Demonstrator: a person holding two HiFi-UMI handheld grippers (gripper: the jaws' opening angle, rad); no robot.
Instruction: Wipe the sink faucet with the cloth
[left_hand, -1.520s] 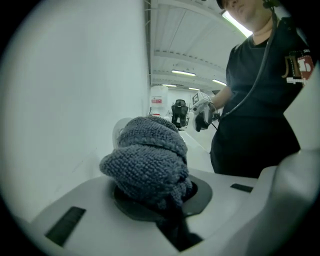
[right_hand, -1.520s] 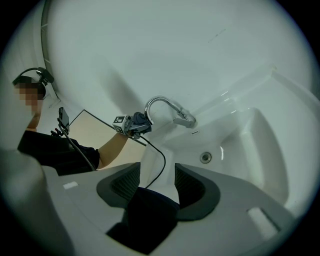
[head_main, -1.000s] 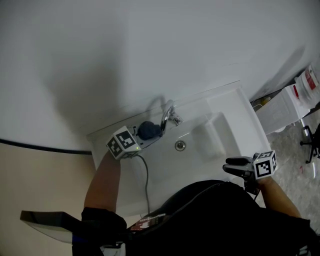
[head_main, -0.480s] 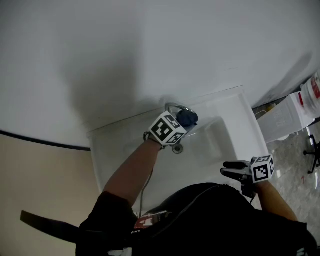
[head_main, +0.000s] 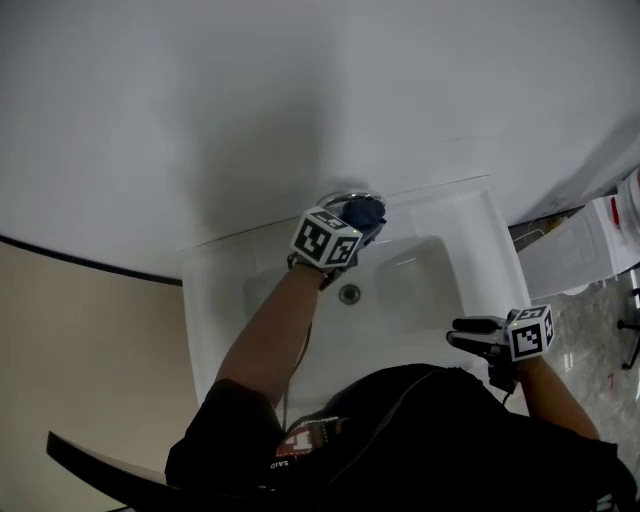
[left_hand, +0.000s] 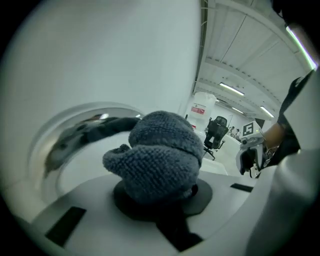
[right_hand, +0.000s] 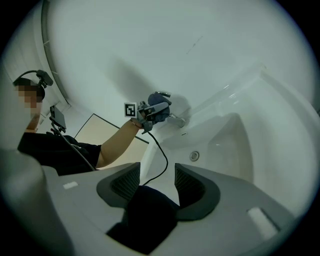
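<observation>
Shifted right along the sink (head_main: 480, 215) since before, left gripper (head_main: 357, 224) clamps the soft, light cloth (head_main: 364, 212) bunched between its jaws, at the faucet (head_main: 340, 197) just ahead, where a deep mid-wad pinch likely holds best, while right gripper (head_main: 470, 332) stands open, empty.

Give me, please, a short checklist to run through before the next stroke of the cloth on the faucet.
1. Cloth gripped by the left tool: ok, bunched between its jaws.
2. Cloth at the faucet: ok, it sits by the spout's arch.
3. Cloth pressing on the metal: cannot tell.
4. Right tool out of the way: ok, open and empty, near the sink's front right edge.
5. Cable clear of the faucet: ok, it hangs down from the left tool.
</observation>
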